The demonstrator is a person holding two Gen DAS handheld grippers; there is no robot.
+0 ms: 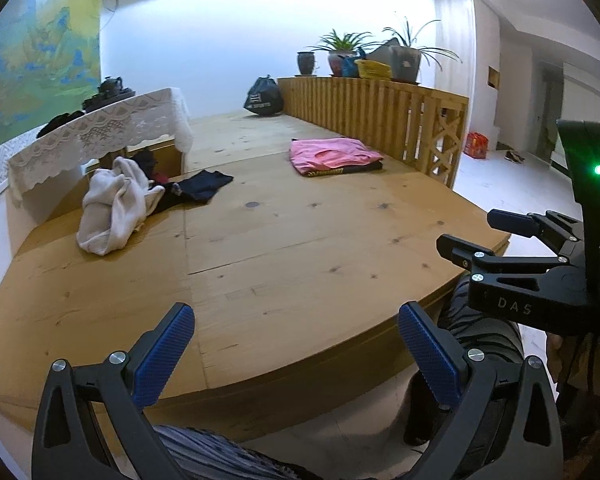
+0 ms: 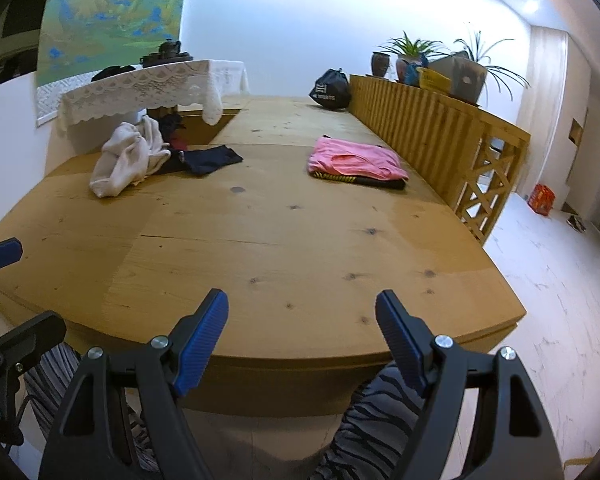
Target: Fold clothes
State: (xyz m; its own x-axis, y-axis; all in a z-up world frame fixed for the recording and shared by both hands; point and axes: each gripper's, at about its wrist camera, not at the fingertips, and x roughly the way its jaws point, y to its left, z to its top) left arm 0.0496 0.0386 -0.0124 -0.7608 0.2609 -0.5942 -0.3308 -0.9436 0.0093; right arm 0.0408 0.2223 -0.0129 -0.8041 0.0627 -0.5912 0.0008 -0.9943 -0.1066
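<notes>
Holding both tools near the front edge of the wooden platform, I keep the jaws wide apart with nothing between them. The left gripper and the right gripper both point down over bare wood, so I judge I am between two garments. Far on the right lies a folded pink garment on top of a dark one, probably the finished stack. At the back left a crumpled cream garment touches some dark clothes, not yet folded; I think these come next.
</notes>
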